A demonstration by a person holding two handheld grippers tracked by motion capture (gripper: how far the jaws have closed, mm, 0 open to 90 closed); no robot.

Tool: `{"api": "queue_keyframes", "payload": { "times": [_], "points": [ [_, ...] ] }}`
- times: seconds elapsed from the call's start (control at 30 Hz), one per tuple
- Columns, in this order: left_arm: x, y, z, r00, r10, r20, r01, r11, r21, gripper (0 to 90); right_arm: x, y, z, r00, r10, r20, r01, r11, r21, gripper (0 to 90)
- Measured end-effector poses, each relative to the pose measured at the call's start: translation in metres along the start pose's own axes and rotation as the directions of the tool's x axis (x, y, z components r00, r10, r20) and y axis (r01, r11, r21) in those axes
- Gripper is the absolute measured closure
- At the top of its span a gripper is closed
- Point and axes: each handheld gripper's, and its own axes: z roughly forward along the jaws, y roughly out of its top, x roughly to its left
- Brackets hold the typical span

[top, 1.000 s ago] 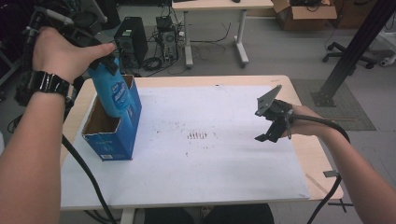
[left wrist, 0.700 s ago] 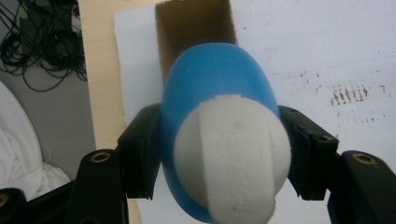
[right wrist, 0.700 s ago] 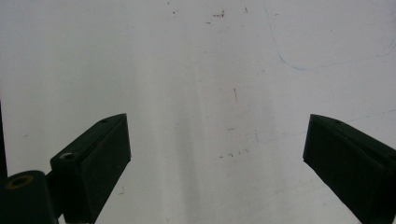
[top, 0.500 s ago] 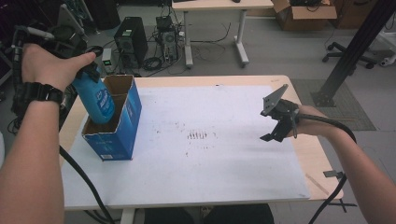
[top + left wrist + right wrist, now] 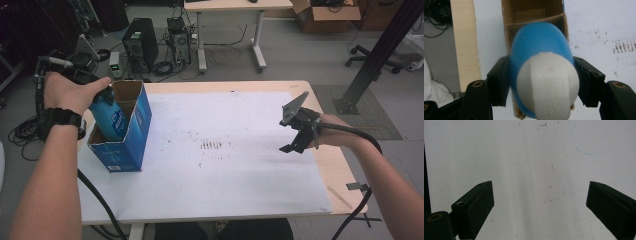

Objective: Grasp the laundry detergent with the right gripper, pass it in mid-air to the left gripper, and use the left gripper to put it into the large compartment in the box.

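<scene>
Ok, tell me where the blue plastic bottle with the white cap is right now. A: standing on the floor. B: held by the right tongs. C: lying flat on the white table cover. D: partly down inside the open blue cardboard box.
D: the blue plastic bottle, clamped by the left tongs, sits partly lowered into the open blue cardboard box.

The high view looks forward and down from above the person's side onto the white sheet (image 5: 235, 165) covering the table, with the office floor beyond. The left gripper view sits close behind its own jaws, facing down along the blue bottle (image 5: 539, 50) into the blue cardboard box (image 5: 534, 15); the high view shares that box (image 5: 125, 145) and bottle (image 5: 109, 119). The right gripper view faces the white sheet (image 5: 536, 157) at close range, right of the box.
</scene>
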Motion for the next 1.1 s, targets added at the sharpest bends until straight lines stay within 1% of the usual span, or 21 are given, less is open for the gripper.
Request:
{"api": "queue_keyframes", "payload": {
  "times": [0.13, 0.63, 0.83, 0.93, 1.1],
  "points": [
    [0.0, -0.003, 0.012, 1.0, -0.004, 0.005, 0.004, 0.9999, 0.013, 37.6, 0.0, -0.002, 0.0, 1.0, 0.001, -0.001, -0.001, 1.0, 0.002, 7.5],
    [-0.001, -0.012, 0.052, 0.9998, -0.021, 0.0, 0.021, 0.9984, 0.053, 37.6, 0.001, -0.003, 0.004, 0.9999, 0.004, -0.015, -0.004, 1.0, 0.001, 7.5],
    [-0.002, -0.015, 0.063, 0.9997, -0.021, -0.009, 0.022, 0.9978, 0.063, 37.6, 0.001, -0.003, 0.003, 0.9999, 0.003, -0.016, -0.003, 1.0, -0.006, 7.5],
    [-0.002, -0.017, 0.067, 0.9997, -0.026, -0.004, 0.026, 0.9977, 0.062, 37.6, 0.001, -0.005, 0.003, 0.9998, 0.009, -0.017, -0.009, 0.9999, -0.013, 7.5],
    [-0.002, -0.019, 0.072, 0.9996, -0.027, -0.004, 0.027, 0.9978, 0.061, 37.5, 0.002, -0.007, 0.005, 0.9997, 0.009, -0.021, -0.009, 0.9999, -0.009, 7.4]
  ]
}}
